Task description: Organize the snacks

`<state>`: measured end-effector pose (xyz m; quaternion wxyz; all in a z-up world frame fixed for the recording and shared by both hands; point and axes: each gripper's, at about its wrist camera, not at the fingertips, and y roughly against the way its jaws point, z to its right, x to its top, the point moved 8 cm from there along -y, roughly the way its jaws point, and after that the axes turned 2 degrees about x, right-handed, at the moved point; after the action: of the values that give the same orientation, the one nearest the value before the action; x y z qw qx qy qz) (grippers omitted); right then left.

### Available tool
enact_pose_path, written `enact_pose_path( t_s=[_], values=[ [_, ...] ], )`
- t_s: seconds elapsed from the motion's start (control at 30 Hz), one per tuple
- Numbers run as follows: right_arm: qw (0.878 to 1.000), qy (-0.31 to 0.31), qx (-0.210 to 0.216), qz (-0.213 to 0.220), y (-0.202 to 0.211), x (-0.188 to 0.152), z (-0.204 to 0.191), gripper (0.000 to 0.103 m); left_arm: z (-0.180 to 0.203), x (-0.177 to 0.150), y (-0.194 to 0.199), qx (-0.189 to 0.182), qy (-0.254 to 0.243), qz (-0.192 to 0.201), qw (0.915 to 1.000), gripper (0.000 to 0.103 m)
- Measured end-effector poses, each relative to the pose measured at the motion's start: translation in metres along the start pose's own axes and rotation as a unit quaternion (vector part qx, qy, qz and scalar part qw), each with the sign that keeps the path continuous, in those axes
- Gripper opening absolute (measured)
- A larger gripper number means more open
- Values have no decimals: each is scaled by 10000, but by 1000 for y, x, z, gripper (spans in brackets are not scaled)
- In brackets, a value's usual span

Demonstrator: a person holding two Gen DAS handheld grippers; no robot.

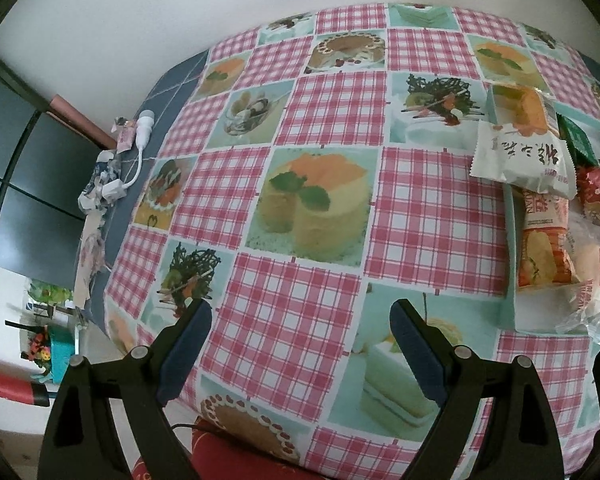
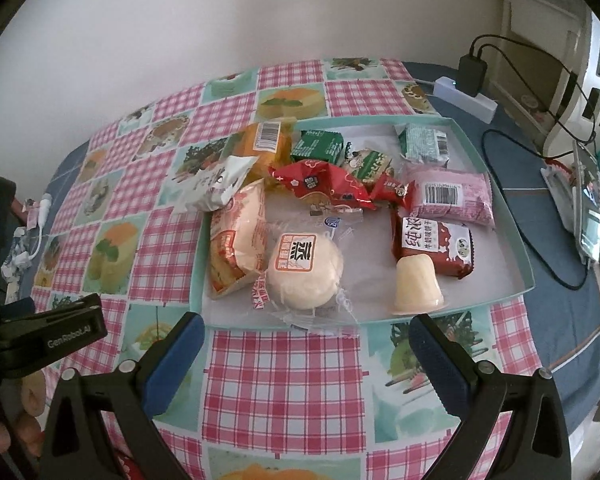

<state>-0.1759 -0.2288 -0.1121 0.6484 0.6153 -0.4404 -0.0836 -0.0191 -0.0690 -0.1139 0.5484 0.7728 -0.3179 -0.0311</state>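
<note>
Shallow teal cardboard tray [image 2: 496,184] of mixed wrapped snacks, gathered for sorting, just ahead of right gripper [image 2: 306,360]; both it and left gripper [image 1: 300,348] wide, empty.

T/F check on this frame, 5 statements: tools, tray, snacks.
1. Both tools are empty and open. True: left tool, right tool.
2. The jelly cup lies outside the tray. False: it sits inside, near the front edge.
3. The pink packet shows a barcode. True.
4. The white packet lies fully inside the tray. False: it overhangs the left rim onto the tablecloth.
5. The right tool grips the round bun. False: it hovers short of it.
</note>
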Motion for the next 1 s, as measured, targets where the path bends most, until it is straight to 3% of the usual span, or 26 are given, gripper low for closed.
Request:
enact_pose_path(
  t_s=[1.0],
  values=[
    [9990, 40, -427, 90, 0, -3, 5, 103, 6, 0, 4, -275, -93, 64, 9996, 91]
  ],
)
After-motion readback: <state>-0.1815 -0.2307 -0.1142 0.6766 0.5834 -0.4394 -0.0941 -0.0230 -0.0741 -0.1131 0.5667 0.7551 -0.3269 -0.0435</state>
